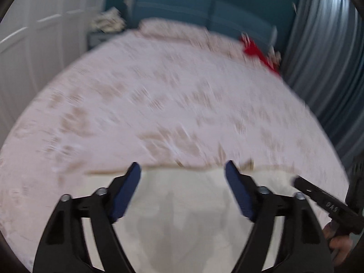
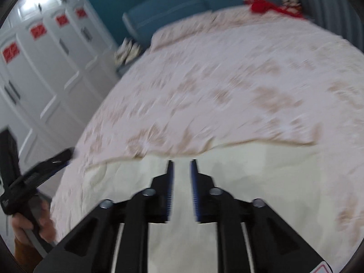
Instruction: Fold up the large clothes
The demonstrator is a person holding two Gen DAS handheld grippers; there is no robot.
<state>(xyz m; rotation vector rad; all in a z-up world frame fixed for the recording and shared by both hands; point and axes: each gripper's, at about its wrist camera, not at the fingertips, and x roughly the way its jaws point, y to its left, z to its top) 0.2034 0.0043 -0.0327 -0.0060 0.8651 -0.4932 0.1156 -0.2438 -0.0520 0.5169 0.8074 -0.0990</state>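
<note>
In the left wrist view, heavily blurred, the left gripper (image 1: 182, 177) fills the lower part of the frame: two black plastic arms with bright metal bolts end in dark blue pads, and the jaws stand wide apart with nothing between them. Beneath and beyond them, at the bottom centre, lies a cream cloth (image 1: 182, 204), smooth, plain and matte, with a straight upper edge. It rests on a bed (image 1: 159, 91) whose pale pink cover carries a smeared tan pattern and fills the middle of the frame. At the lower right edge the right gripper (image 1: 323, 202) shows as a black bar with small pale lettering too blurred to read, held by a hand (image 1: 339, 245). A red item (image 1: 259, 54) sits at the upper right of the bed, before grey pleated curtains (image 1: 329, 45); a teal padded headboard (image 1: 204, 6) spans the top, and white panelled wardrobe doors (image 1: 34, 34) stand on the left. In the right wrist view the right gripper (image 2: 182, 166) has its ribbed blue pads near each other with a narrow gap, no fabric caught in it. The cream cloth (image 2: 250, 182) spreads across the lower half. At the lower left the left gripper (image 2: 45, 161) is gripped by a hand (image 2: 29, 225). The wardrobe doors (image 2: 45, 68) bear red square stickers (image 2: 10, 52), their marks unreadable.
</note>
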